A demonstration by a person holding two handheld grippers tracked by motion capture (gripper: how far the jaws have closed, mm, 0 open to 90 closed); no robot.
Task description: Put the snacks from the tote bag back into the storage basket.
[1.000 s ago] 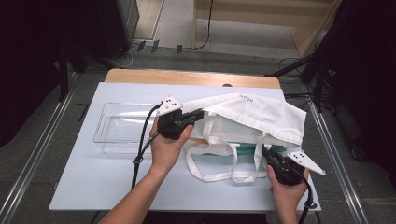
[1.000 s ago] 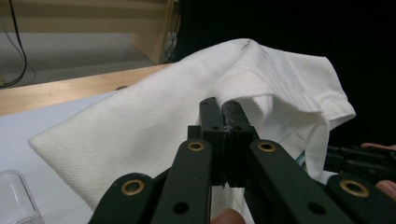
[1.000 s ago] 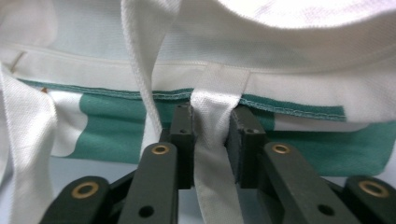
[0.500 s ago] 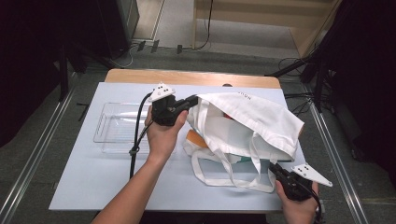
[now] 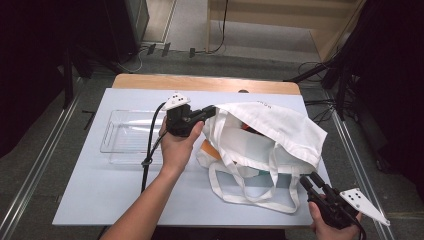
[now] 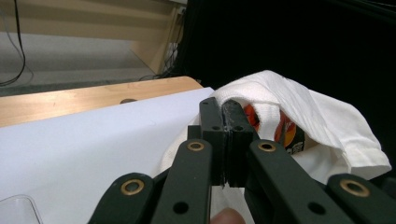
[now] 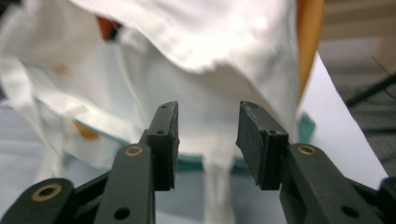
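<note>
Black tool (image 5: 209, 114), brass-ringed screw holes

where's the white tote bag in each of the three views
High view: white tote bag sits right of centre on the table, its rim lifted at the left.
Left gripper view: it is at centre right, just beyond the shut fingers, which pinch its rim.
Right gripper view: it spreads across the top and middle, behind the open fingers.
Shared landmark: the red-orange item inside the bag's mouth.

Bare table (image 5: 100, 195) lies near-left; the clear tray (image 5: 125, 132) blocks far-left, the white bag (image 5: 270, 135) fills the right.
</note>
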